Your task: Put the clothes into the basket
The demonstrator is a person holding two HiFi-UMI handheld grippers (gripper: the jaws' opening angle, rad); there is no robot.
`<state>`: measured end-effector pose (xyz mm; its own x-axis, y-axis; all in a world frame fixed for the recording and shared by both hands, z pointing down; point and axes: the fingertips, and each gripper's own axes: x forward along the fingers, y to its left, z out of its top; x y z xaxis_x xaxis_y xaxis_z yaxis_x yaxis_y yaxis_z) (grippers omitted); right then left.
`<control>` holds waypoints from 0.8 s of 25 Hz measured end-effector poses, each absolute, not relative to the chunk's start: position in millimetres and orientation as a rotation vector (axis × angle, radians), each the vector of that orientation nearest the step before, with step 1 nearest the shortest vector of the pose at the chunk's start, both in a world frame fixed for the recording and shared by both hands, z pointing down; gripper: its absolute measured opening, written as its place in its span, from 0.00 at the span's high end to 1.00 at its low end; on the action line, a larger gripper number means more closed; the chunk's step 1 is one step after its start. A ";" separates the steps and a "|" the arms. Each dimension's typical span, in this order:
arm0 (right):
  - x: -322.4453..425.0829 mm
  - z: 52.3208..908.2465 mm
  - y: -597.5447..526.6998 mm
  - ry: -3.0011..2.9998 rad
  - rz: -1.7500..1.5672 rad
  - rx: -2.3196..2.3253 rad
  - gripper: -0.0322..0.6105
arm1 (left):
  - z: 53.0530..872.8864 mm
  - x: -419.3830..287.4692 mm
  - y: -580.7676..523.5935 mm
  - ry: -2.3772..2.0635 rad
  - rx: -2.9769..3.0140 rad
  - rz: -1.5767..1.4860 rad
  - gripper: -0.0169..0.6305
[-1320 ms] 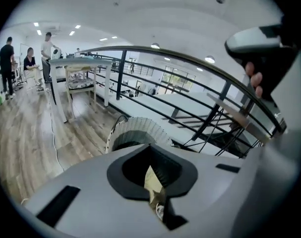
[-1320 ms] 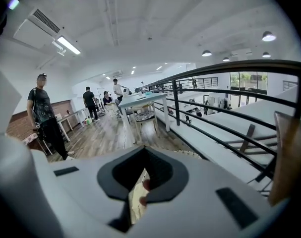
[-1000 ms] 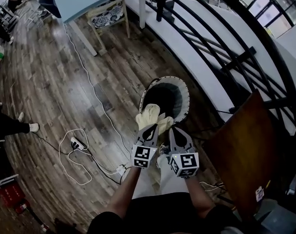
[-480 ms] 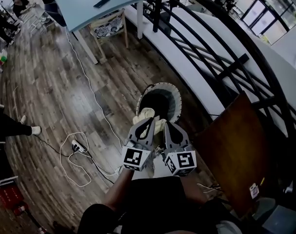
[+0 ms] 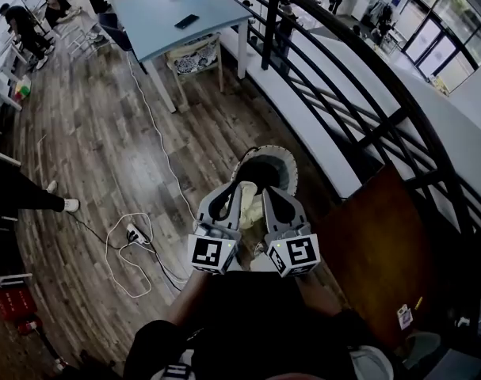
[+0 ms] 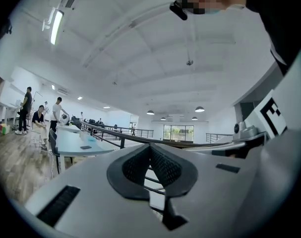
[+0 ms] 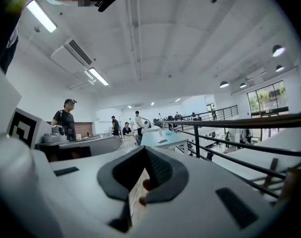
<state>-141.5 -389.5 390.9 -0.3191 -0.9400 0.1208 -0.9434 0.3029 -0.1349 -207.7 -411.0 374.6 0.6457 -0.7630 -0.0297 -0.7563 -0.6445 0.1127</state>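
Both claws, left [image 5: 229, 192] and right [image 5: 269, 195], have risen at lower centre, closed on nothing. The cloth [image 5: 249, 190] lies in the basket [image 5: 292, 166], seemingly delivered.

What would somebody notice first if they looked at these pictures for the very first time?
In the middle of the head view, the left tongs and right tongs, both shut with nothing in them, hang above a round basket on the wood floor. A cream cloth shows at the basket's near edge, between the tongs. A big black railing curves along the right side.
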 end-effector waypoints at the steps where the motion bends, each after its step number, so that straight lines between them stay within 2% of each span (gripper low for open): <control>1: -144.7 386.7 -389.0 -2.532 0.279 1.811 0.94 | 369.2 -210.1 -410.2 -1.295 2.767 -0.116 0.95; 12: -167.0 339.1 -395.7 -2.619 0.223 1.716 0.94 | 325.7 -225.5 -408.7 -1.447 2.780 -0.115 0.95; 20: -168.2 336.6 -399.5 -2.622 0.227 1.703 0.94 | 327.9 -222.7 -407.7 -1.429 2.765 -0.118 0.95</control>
